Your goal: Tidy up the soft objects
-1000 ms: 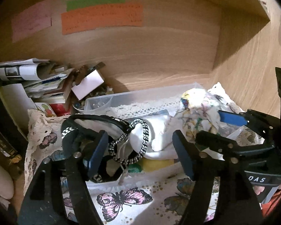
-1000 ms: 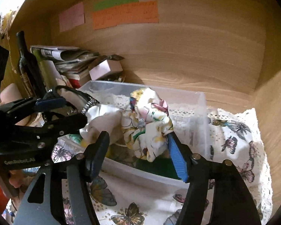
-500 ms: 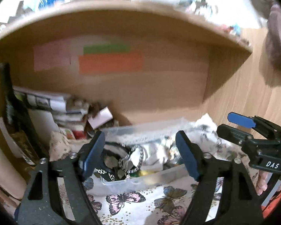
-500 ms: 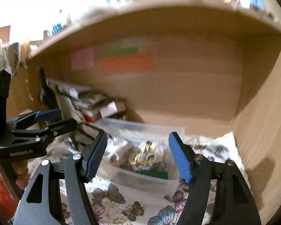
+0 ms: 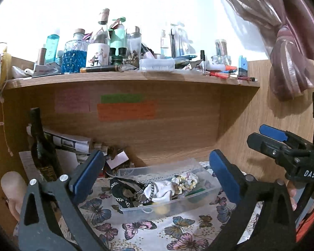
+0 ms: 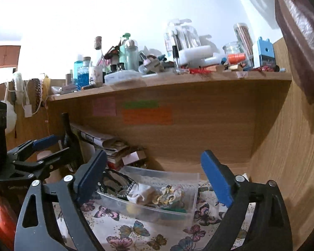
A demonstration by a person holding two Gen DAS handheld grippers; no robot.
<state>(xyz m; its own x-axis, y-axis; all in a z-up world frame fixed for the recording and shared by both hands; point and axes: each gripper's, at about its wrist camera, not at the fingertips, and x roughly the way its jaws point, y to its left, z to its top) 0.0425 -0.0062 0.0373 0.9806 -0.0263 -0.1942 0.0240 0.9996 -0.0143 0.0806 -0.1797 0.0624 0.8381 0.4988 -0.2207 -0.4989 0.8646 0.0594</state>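
A clear plastic box (image 5: 201, 196) (image 6: 190, 188) sits on a butterfly-print cloth (image 5: 157, 230) (image 6: 136, 232) inside a wooden alcove. In it lie a floral scrunchie (image 5: 185, 181) (image 6: 170, 193), a white sock (image 5: 163, 189) (image 6: 139, 193) and black braided headbands (image 5: 125, 190) (image 6: 115, 183). My left gripper (image 5: 156, 172) is open and empty, held back above the box. My right gripper (image 6: 155, 172) is open and empty too, also back from the box. Each gripper shows at the edge of the other's view.
A dark bottle (image 5: 41, 148) and stacked papers (image 5: 69, 142) stand left of the box. A cluttered shelf (image 5: 136, 77) of bottles and jars runs overhead. The alcove's wooden side wall (image 6: 293, 156) is on the right. A mauve curtain (image 5: 291, 58) hangs upper right.
Both grippers have let go of the soft items and pulled back and up from the box. The scrunchie and headbands now lie in the box.
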